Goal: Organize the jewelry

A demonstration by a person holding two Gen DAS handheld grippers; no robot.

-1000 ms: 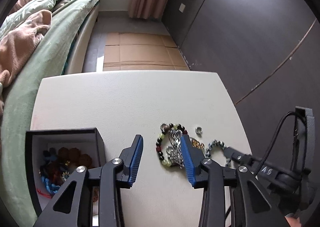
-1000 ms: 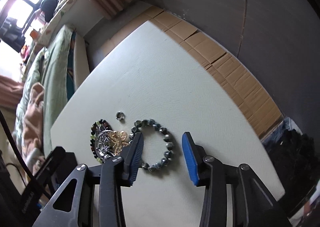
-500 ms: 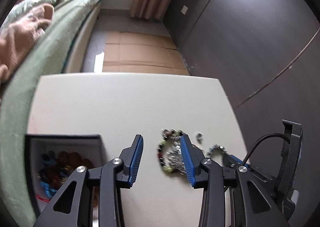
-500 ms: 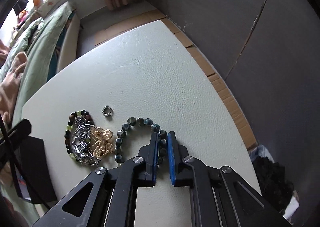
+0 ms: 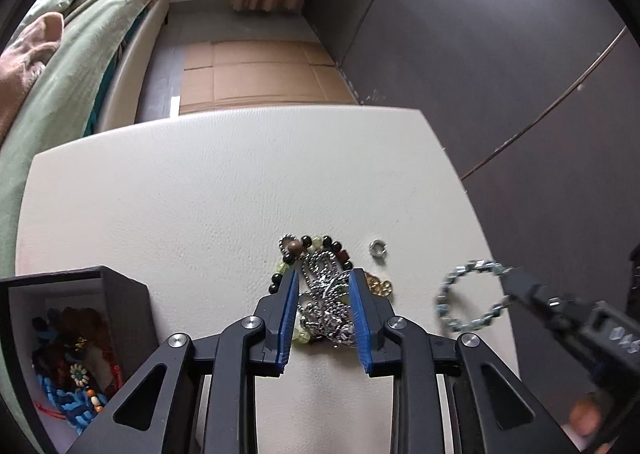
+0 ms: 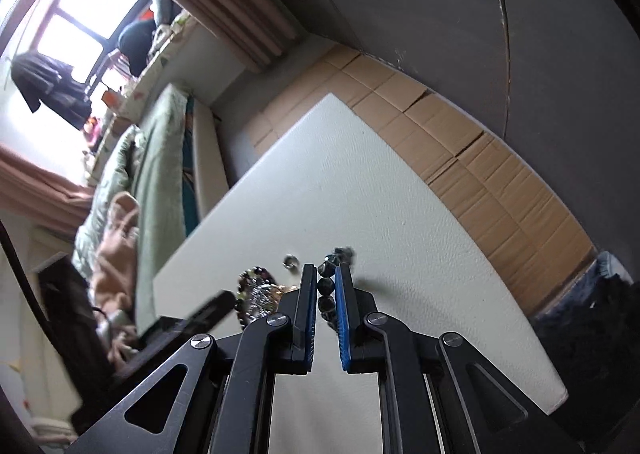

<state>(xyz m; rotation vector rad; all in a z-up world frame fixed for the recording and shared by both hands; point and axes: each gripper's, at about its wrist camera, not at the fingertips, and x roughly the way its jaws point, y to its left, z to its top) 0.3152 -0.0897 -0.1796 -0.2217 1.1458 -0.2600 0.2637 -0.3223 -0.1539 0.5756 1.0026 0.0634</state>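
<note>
Bracelet lifted, brooch pile straddled

The right hand-held gripper (image 6: 323, 286) pinches the grey-blue beaded bracelet (image 5: 470, 296), hanging off the white tabletop (image 5: 200, 194) near its right edge. The left hand-held gripper (image 5: 324, 294) stands open around the silver filigree brooch (image 5: 326, 294) atop a multicoloured bead bracelet (image 5: 316, 244). Light, slippery, floppy strands probably; pinch across beads.

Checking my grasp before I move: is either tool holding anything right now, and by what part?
The right tool is shut on the blue-grey bead bracelet, pinching one side of its loop. The left tool straddles the silver pendant, open, holding nothing.
</note>
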